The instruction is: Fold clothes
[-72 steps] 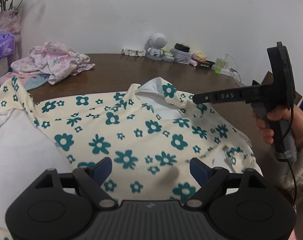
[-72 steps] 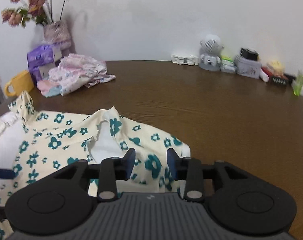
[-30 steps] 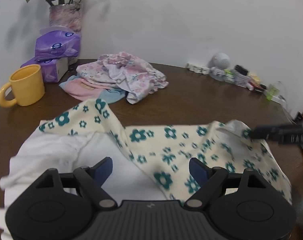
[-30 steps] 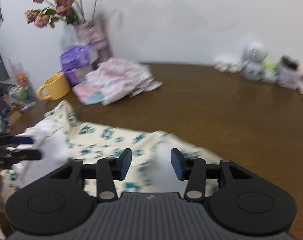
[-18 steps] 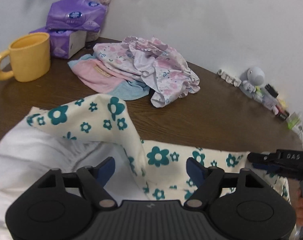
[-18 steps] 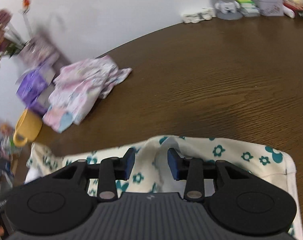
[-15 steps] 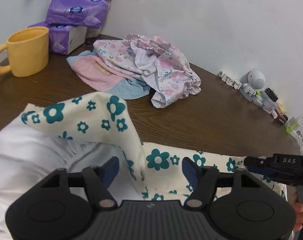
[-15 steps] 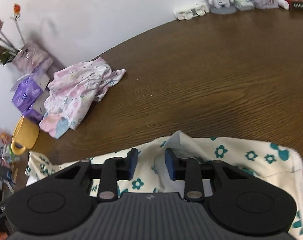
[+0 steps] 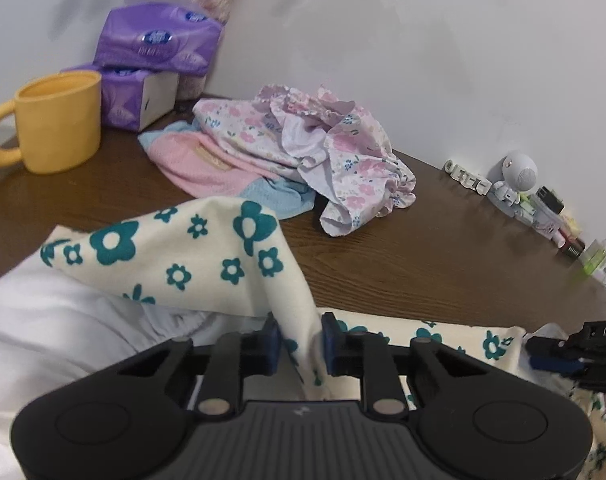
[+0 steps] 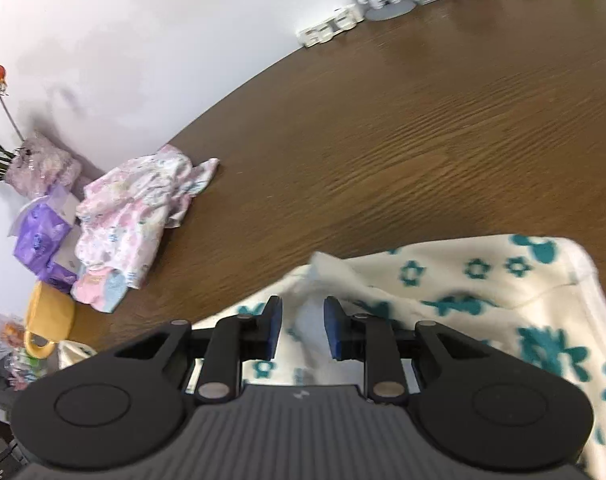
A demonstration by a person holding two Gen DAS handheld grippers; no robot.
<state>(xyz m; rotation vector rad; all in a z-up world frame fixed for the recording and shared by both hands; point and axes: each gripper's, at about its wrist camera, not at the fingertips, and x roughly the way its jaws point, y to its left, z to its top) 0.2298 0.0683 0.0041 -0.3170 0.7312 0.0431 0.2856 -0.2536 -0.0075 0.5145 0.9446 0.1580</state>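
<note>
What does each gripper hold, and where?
Both pinch the flowered garment: left gripper on a raised fold, right gripper on a bunched edge.

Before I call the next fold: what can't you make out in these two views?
- Left tool: in the left wrist view, fabric of the floral garment fills the gap; the contact itself is hidden.
- Right tool: the right wrist view is motion-blurred, so the grip is unclear.
- Garment's near edge: hidden behind both tool bodies.
- Small items by the wall: too small to identify.
</note>
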